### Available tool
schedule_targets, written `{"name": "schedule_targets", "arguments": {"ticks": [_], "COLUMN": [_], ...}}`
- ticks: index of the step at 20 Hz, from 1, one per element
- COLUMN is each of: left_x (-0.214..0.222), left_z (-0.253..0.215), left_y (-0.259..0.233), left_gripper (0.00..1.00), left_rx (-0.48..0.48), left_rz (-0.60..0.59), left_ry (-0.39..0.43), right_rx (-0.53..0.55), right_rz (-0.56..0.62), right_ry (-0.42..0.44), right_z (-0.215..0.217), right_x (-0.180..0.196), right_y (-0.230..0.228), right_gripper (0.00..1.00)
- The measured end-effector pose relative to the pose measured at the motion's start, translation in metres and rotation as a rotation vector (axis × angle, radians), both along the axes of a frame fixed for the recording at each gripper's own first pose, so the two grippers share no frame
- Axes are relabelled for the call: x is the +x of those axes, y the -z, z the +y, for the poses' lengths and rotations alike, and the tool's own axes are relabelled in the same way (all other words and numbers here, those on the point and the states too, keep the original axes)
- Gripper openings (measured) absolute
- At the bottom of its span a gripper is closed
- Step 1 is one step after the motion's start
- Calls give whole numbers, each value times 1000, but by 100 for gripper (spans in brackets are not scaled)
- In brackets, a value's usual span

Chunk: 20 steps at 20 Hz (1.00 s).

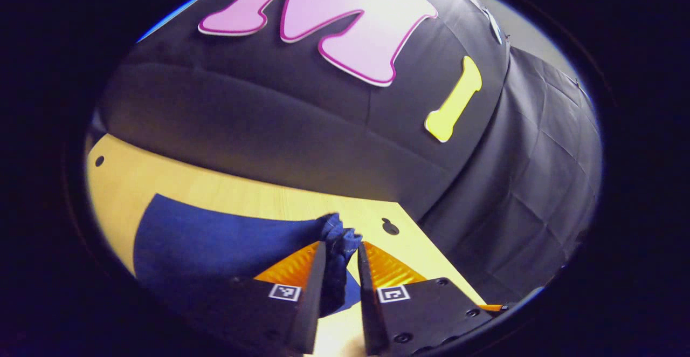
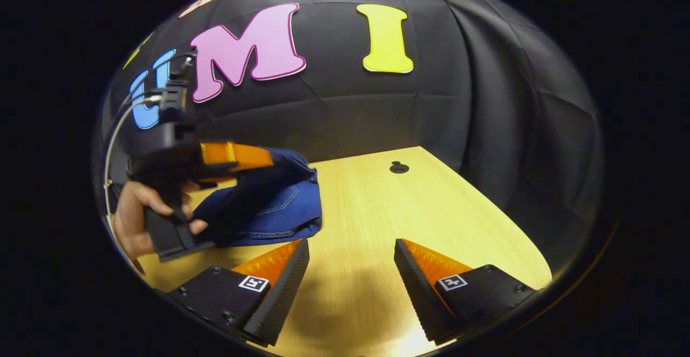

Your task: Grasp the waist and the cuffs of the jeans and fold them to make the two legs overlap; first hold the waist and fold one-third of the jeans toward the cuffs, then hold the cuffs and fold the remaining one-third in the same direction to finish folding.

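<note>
The jeans (image 1: 226, 238) are pinched by the left gripper (image 1: 342, 249); the right gripper (image 2: 350, 249) is held wide, empty — a second hold is advised before folding.

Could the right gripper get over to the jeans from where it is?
Probably yes. The right gripper is open above bare table, and the jeans lie just ahead toward the left gripper, nothing between.
</note>
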State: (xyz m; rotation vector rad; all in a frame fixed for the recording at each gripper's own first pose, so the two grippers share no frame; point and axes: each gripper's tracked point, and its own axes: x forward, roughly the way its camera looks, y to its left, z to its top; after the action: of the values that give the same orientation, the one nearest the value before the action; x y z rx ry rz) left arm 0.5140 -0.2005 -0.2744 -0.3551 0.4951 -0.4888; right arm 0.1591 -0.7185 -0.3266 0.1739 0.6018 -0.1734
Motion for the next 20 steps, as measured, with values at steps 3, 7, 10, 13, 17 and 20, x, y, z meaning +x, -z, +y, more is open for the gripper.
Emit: {"name": "schedule_targets", "arguments": {"ticks": [3, 7, 10, 13, 17, 20], "left_x": [-16, -52, -102, -164, -243, -296], "left_z": [-12, 52, 121, 185, 239, 260], "left_y": [11, -28, -81, -136, -196, -232], "left_gripper": [94, 97, 97, 96, 96, 96], "left_rx": [-29, 37, 104, 185, 249, 244], "left_rz": [4, -81, -181, -291, -387, -445], "left_ry": [4, -76, -175, -282, -392, -419], "right_rx": [-9, 15, 21, 10, -4, -25], "right_rz": [-3, -15, -50, -113, -236, -346], "right_ry": [-4, -18, -40, -69, -113, -147], "right_z": [-1, 20, 43, 66, 104, 128], "right_x": [-11, -29, -44, -57, -73, -89], "right_y": [-7, -25, -58, -111, -198, -265], "right_gripper": [97, 97, 97, 97, 96, 96]}}
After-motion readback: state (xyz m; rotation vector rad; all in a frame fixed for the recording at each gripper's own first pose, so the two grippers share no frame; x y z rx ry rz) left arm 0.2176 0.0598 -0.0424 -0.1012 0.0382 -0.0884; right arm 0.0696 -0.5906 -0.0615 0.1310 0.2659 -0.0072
